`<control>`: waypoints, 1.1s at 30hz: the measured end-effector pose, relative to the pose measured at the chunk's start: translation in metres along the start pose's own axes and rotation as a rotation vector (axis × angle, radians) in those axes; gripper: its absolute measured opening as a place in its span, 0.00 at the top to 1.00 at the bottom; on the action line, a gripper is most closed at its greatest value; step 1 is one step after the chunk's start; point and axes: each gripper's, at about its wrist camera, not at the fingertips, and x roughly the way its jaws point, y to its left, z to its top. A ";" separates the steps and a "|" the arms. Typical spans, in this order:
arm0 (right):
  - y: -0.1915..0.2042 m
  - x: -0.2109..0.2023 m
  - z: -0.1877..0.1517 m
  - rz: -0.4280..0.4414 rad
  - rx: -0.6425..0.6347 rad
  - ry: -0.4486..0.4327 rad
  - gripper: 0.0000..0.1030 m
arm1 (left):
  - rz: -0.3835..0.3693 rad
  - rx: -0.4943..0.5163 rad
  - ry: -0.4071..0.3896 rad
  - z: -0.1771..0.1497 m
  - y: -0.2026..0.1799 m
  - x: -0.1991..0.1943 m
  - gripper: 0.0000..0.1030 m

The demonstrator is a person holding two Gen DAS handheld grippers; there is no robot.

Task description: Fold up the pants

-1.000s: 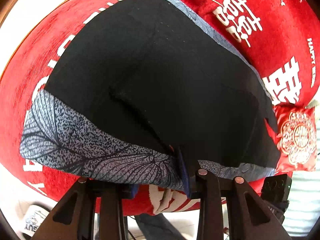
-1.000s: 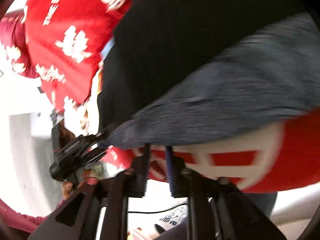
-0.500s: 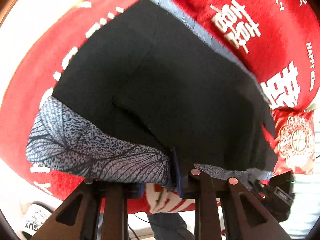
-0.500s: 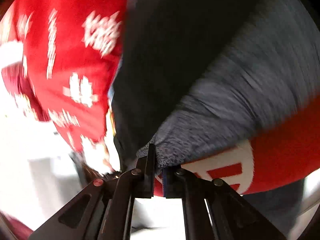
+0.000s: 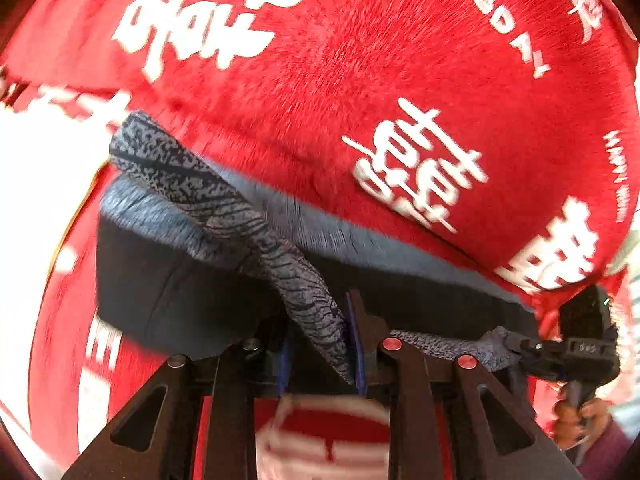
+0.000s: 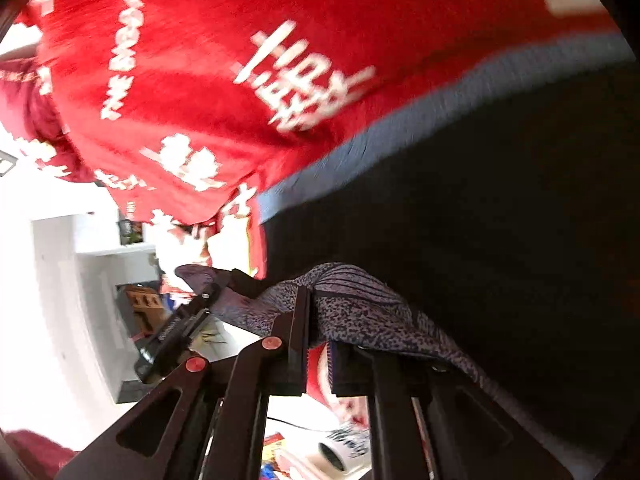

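The black pants (image 5: 180, 292) with a grey-blue patterned hem band (image 5: 208, 196) lie on a red blanket (image 5: 360, 80). My left gripper (image 5: 324, 340) is shut on the patterned hem and holds it lifted off the blanket. My right gripper (image 6: 320, 344) is shut on the same patterned hem (image 6: 360, 312) further along, with the black pants (image 6: 500, 240) to its right. The right gripper also shows in the left wrist view (image 5: 520, 346), pinching the hem. The left gripper shows in the right wrist view (image 6: 208, 296), at the hem's other end.
The red blanket with white characters (image 6: 200, 80) covers the bed. A red patterned pillow (image 5: 624, 320) lies at the right edge. White furniture (image 6: 80, 280) stands beyond the bed, and a white mug (image 6: 344, 448) sits below on the floor.
Both grippers have lifted the near hem and carried it forward over the pants toward the far hem. The black cloth is now doubled under the raised band.
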 end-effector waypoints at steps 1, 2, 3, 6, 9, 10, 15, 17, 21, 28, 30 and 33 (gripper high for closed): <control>-0.008 0.009 0.020 -0.001 0.017 0.014 0.91 | 0.039 0.022 0.002 0.009 -0.001 0.019 0.75; -0.017 0.018 0.037 -0.004 0.032 0.018 0.91 | 0.059 0.031 0.011 0.017 -0.002 0.032 0.75; -0.021 0.028 0.050 -0.014 0.039 0.025 0.91 | 0.085 0.036 0.029 0.024 0.000 0.053 0.75; -0.039 0.057 0.077 -0.102 0.028 0.043 0.90 | 0.198 0.023 0.048 0.037 0.010 0.095 0.60; -0.052 0.075 0.092 -0.131 0.040 0.054 0.90 | 0.209 -0.012 0.047 0.046 0.014 0.103 0.59; -0.053 0.075 0.093 -0.123 0.051 0.053 0.90 | 0.216 -0.005 0.047 0.049 0.012 0.097 0.59; -0.001 0.050 0.078 -0.211 -0.158 0.036 0.23 | 0.277 0.067 -0.014 0.045 0.010 0.038 0.45; 0.026 0.042 0.064 -0.226 -0.261 0.008 0.25 | 0.301 0.088 -0.018 0.039 0.014 0.026 0.40; 0.055 0.072 0.050 -0.246 -0.388 0.071 0.59 | 0.364 0.079 0.047 0.028 0.032 0.050 0.40; 0.015 0.124 0.083 -0.409 -0.418 0.096 0.79 | 0.470 0.047 0.013 0.034 0.053 0.086 0.29; 0.012 0.108 0.093 -0.354 -0.353 0.050 0.78 | 0.474 0.037 0.024 0.034 0.052 0.082 0.29; 0.014 0.076 0.088 -0.346 -0.339 -0.004 0.72 | 0.494 0.083 0.029 0.023 0.038 0.064 0.29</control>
